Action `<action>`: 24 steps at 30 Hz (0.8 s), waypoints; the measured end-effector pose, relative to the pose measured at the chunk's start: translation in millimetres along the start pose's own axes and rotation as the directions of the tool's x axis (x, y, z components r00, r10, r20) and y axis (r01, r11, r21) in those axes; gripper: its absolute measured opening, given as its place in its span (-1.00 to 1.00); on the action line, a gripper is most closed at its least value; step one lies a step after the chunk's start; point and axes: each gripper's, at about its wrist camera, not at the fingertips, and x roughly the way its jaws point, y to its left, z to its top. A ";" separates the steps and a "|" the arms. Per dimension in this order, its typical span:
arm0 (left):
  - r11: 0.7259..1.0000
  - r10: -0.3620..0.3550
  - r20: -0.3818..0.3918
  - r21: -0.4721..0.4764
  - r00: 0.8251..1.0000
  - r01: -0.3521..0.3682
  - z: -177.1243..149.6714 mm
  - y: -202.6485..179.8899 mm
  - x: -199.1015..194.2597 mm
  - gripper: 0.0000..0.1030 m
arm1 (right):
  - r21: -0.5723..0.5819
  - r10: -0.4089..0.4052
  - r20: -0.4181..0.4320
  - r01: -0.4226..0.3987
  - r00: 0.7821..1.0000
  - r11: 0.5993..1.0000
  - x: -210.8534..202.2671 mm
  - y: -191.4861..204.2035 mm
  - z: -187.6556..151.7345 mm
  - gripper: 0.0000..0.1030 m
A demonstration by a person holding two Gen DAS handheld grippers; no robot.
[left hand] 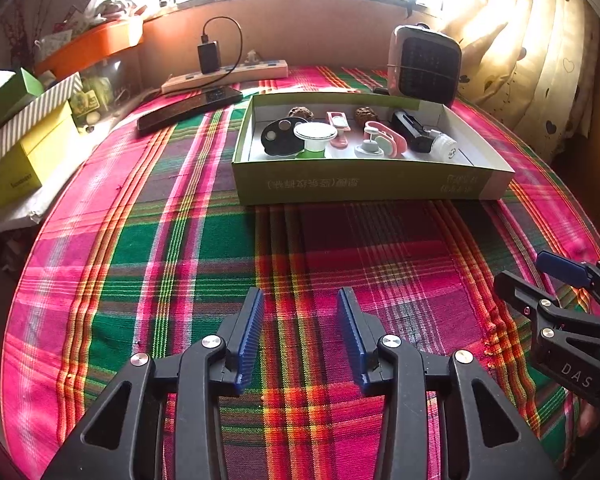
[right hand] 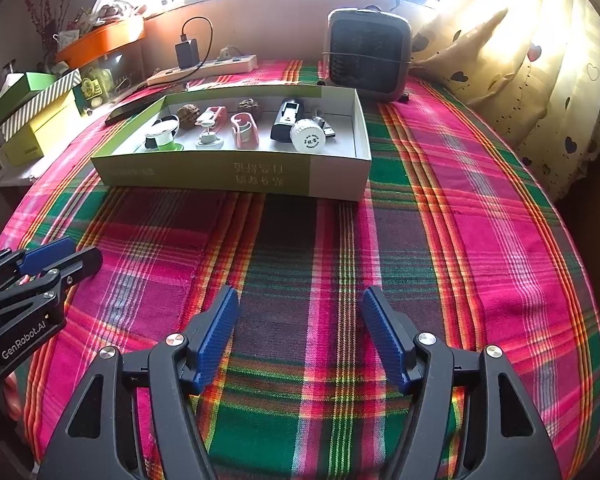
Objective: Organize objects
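A shallow green and white cardboard box (left hand: 364, 184) (right hand: 228, 174) stands on the plaid cloth ahead of both grippers. It holds small items: a black disc (left hand: 278, 136), a white cup on a green base (left hand: 315, 138) (right hand: 165, 136), pink clips (left hand: 384, 136) (right hand: 244, 128), two brown walnuts (left hand: 300, 113) (right hand: 188, 114), a black device (left hand: 412, 130) (right hand: 286, 120) and a white round cap (left hand: 446, 148) (right hand: 308, 136). My left gripper (left hand: 300, 336) is open and empty above the cloth. My right gripper (right hand: 300, 336) is open and empty, to its right.
A small heater (left hand: 426, 66) (right hand: 368, 60) stands behind the box. A power strip with a charger (left hand: 224, 72) (right hand: 204, 66) and a dark remote (left hand: 188, 108) lie at the back left. Green and yellow boxes (left hand: 24, 148) (right hand: 36, 120) sit at the left edge. Curtains (right hand: 520, 60) hang at the right.
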 end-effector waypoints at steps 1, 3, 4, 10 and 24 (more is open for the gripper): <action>1.000 -0.004 0.000 -0.001 1.000 0.004 -0.3 -0.5 0.0 -0.24 | 0.001 -0.001 0.000 0.001 1.000 1.000 0.1 -0.2 0.0 0.29; 1.000 -0.004 -0.001 0.001 1.000 0.004 -0.4 -1.8 -0.3 -0.21 | 0.003 -0.002 -0.001 0.002 1.000 1.000 0.6 -0.7 0.7 0.31; 1.000 -0.004 -0.001 0.002 1.000 0.004 -0.3 -2.1 -0.3 -0.20 | 0.004 -0.002 -0.001 0.002 1.000 1.000 0.7 -1.0 0.5 0.32; 1.000 -0.010 -0.001 0.001 1.000 0.010 -0.4 -3.8 -0.2 -0.15 | 0.008 -0.008 -0.004 0.008 1.000 1.000 1.6 -2.3 1.0 0.37; 1.000 -0.010 -0.001 0.002 1.000 0.010 0.1 -3.9 0.0 -0.12 | 0.009 -0.011 -0.005 0.011 1.000 1.000 2.0 -3.5 1.0 0.41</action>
